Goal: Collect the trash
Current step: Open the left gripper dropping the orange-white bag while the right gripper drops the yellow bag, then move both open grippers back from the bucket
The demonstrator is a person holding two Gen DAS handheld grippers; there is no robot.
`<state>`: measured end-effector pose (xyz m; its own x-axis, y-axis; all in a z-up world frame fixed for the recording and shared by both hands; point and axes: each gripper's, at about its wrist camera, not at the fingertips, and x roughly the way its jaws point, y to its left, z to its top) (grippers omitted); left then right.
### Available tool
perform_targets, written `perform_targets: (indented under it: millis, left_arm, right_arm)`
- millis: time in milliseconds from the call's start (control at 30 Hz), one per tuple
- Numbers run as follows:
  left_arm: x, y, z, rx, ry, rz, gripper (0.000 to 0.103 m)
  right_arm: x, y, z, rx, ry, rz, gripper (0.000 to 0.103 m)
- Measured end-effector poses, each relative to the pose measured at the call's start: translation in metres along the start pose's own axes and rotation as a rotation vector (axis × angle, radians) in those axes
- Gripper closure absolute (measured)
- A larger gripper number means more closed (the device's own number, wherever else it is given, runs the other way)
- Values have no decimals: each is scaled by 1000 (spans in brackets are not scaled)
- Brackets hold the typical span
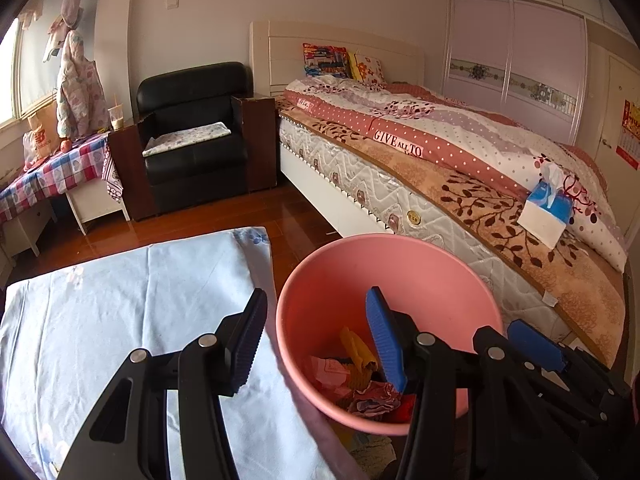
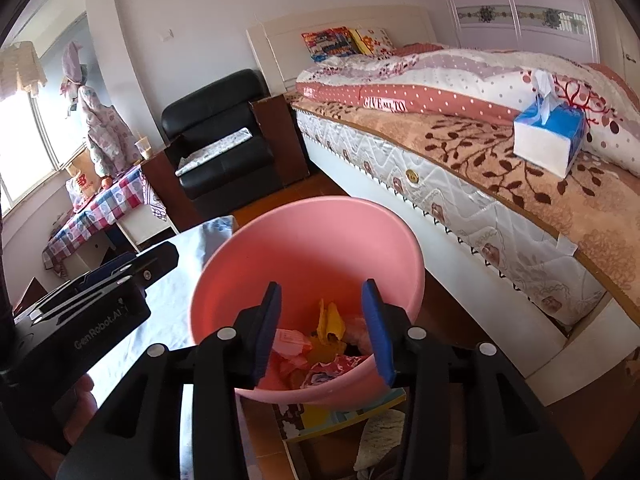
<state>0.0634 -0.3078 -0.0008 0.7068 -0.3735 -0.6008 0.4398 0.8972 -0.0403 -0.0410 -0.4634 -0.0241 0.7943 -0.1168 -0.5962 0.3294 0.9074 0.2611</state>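
Observation:
A pink trash bin point(image 1: 352, 264) stands on the floor between a cloth-covered table and the bed; it also shows in the right wrist view point(image 2: 304, 240). Inside lie crumpled wrappers, yellow point(image 1: 358, 350) and red-pink point(image 2: 294, 346). My left gripper point(image 1: 316, 340) is open and empty; its jaws straddle the bin's left rim, one over the table, one over the bin. My right gripper point(image 2: 322, 330) is open and empty above the bin's mouth. The right gripper's blue finger point(image 1: 534, 342) shows at the right of the left wrist view. The left gripper's body point(image 2: 88, 308) shows at the left of the right wrist view.
The light blue cloth-covered table point(image 1: 120, 320) is left of the bin. The bed point(image 1: 460, 184) runs along the right with a blue tissue box point(image 2: 550, 136) on it. A black armchair point(image 1: 196, 132) and a checked-cloth side table point(image 1: 52, 172) stand at the back left.

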Motion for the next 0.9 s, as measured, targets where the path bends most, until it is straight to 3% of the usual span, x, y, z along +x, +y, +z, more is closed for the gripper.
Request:
perform_targets:
  millis: [267, 900]
  left_arm:
    - [-28, 12, -2, -26, -13, -23, 52]
    - [-100, 38, -23, -42, -96, -47, 54]
  right_arm:
    - [-32, 14, -5, -21, -78, 12, 50]
    - [-78, 53, -25, -100, -131, -6, 50]
